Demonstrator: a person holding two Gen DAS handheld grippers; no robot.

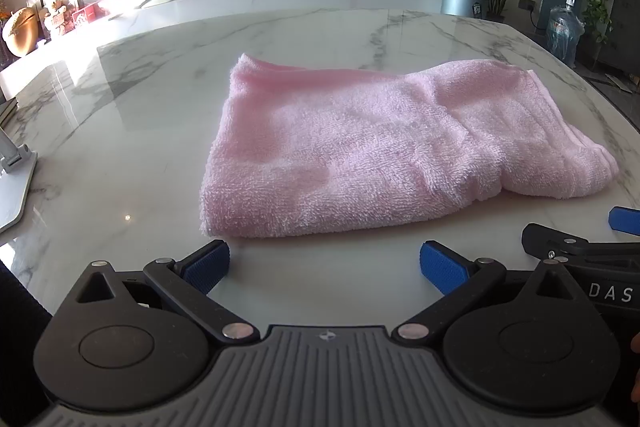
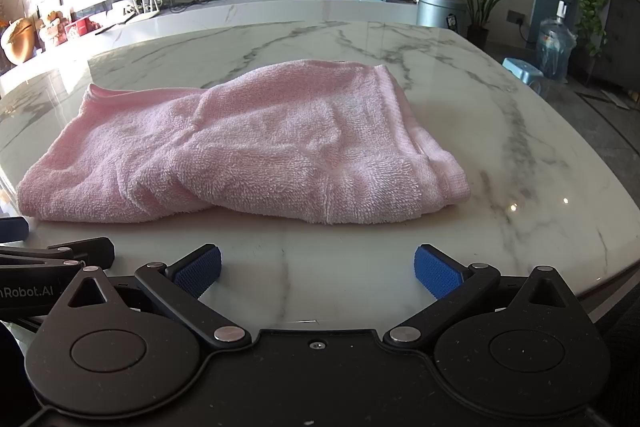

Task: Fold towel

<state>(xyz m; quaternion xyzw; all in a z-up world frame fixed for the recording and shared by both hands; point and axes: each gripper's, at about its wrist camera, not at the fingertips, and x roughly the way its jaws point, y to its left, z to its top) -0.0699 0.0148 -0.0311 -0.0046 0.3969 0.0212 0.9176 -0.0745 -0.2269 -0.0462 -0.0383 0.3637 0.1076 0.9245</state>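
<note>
Lying folded on the marble table (image 1: 120, 131), the pink towel (image 1: 384, 151) faces both empty, wide-open claws (image 1: 324, 267) (image 2: 318, 269).

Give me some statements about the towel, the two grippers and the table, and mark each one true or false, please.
1. The pink towel lies spread out in one flat layer. False: it is already folded over, with a rumpled upper layer.
2. The left gripper is open and holds nothing. True.
3. The right gripper is clamped on a towel corner. False: it is open, short of the towel.
4. The towel rests on a marble table. True.
</note>
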